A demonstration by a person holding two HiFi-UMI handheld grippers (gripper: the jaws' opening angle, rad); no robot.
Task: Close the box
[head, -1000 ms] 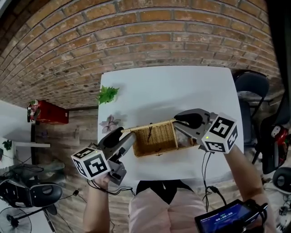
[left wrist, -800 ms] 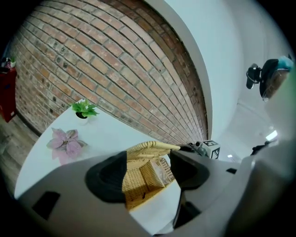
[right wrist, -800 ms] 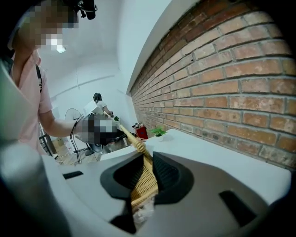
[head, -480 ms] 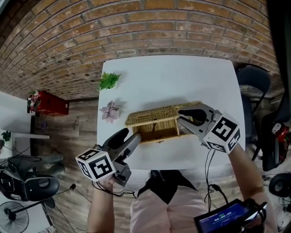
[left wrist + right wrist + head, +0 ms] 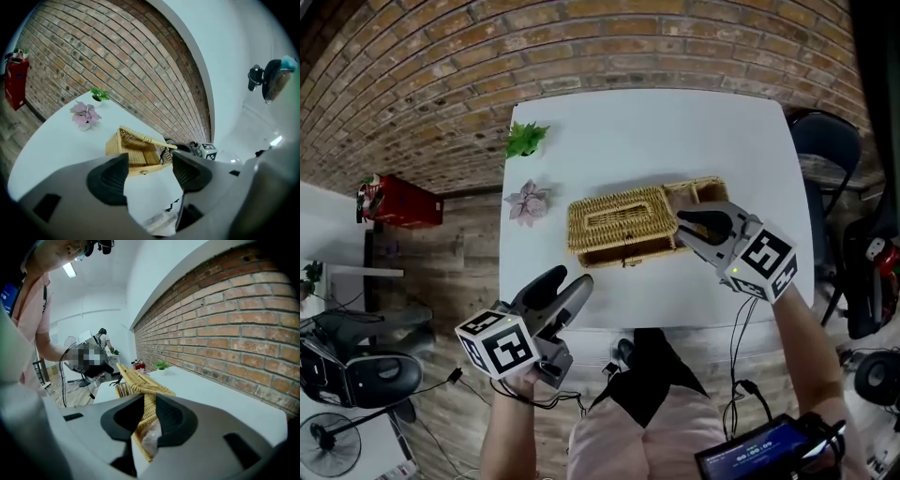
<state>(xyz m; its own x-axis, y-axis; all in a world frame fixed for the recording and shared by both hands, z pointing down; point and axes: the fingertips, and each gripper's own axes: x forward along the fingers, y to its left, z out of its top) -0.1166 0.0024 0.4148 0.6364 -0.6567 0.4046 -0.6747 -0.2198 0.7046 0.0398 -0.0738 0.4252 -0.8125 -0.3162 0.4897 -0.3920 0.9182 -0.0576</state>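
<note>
A wicker box [image 5: 623, 246] lies on the white table [image 5: 656, 131]. Its lid [image 5: 614, 217] hangs low over the left part, front edge slightly raised, so the left gripper view shows a gap under the lid [image 5: 147, 139]. The right part [image 5: 701, 190] is uncovered. My right gripper [image 5: 686, 223] is at the lid's right end. Its jaws have just been opening, with a strip of the lid's wicker [image 5: 146, 416] still filling the gap, over a clear bag [image 5: 151, 440]. My left gripper [image 5: 562, 292] is open and empty near the table's front edge, apart from the box [image 5: 136, 152].
A small green plant [image 5: 525, 139] and a pink flower [image 5: 528, 202] stand at the table's left edge. A dark chair [image 5: 820, 159] is on the right, a red crate [image 5: 398, 202] on the floor at left. A brick wall runs behind the table.
The lid has swung from upright down over the box, guided by the right gripper. The left gripper has drawn back from the box toward the table's front edge.
</note>
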